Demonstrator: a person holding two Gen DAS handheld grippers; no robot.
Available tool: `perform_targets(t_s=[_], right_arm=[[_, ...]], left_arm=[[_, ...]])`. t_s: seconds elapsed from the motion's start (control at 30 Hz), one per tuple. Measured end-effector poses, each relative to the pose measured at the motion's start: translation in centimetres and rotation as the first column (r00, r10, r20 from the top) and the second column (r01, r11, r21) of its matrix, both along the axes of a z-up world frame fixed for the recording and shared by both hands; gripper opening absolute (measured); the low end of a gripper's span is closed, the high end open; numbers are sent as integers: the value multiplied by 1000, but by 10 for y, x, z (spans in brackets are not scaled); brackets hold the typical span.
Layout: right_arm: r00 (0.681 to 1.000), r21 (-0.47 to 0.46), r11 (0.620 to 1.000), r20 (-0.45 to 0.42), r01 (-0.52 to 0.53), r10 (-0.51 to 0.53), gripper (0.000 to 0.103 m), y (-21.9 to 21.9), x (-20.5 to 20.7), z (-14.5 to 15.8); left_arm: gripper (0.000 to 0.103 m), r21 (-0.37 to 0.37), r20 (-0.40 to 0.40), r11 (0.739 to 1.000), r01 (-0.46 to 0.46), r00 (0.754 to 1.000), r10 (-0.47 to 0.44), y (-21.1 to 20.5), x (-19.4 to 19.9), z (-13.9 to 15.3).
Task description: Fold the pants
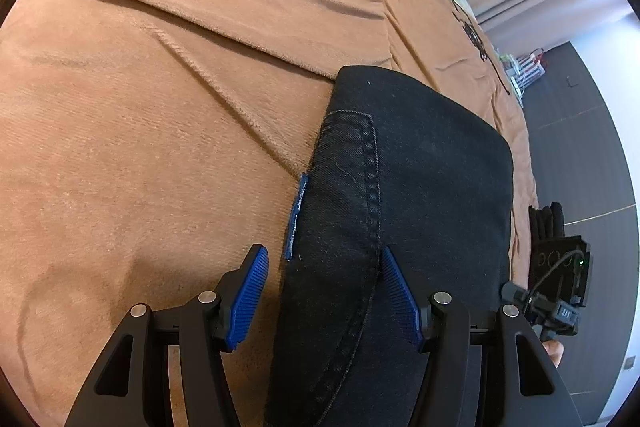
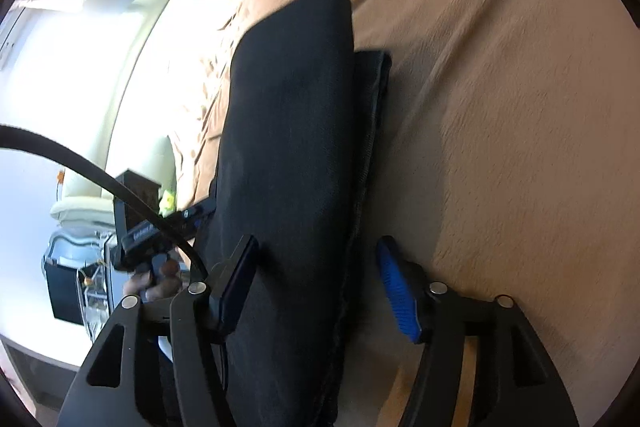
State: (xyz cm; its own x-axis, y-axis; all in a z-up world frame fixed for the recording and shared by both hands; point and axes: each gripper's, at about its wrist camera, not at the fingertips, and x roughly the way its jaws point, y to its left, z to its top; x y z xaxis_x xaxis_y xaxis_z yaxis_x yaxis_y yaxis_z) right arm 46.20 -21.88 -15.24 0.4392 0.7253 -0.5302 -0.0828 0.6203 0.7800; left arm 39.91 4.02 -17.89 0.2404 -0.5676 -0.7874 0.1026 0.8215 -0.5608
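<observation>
Jaws astride folded pants [image 1: 420,167]

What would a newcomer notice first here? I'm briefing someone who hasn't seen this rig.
The folded black pants lying on the orange-brown blanket that fills both views. Next, the blue ribbed pads of the left hand-held gripper, spread either side of the pants' near edge; the right hand-held gripper straddles the pants likewise.
</observation>
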Motion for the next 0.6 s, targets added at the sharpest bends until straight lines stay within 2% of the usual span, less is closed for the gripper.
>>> perform_targets(t_s=[0.1,0.3,0.37,0.43,0.6], right_arm=[[1000,9,1000,-1,-27,27,60,12,7,-4],[999,47,999,35,5,-7,58,9,25,-7],[999,43,999,37,6,-7,54,11,30,-7],[999,32,999,51,0,-1,48,14,31,-4],[999,17,1000,51,-9,8,46,16,22,-5]], left_arm=[[61,-15,-4,1000,-2,1000,2,-1,3,-3],[61,-48,-20,999,-1,1000,0,-1,5,-7],[49,-71,-24,997,6,1000,-8,-1,6,-7],[45,-68,-14,998,14,1000,-15,-1,3,-4],[45,-68,-13,998,15,1000,-16,0,0,-3]])
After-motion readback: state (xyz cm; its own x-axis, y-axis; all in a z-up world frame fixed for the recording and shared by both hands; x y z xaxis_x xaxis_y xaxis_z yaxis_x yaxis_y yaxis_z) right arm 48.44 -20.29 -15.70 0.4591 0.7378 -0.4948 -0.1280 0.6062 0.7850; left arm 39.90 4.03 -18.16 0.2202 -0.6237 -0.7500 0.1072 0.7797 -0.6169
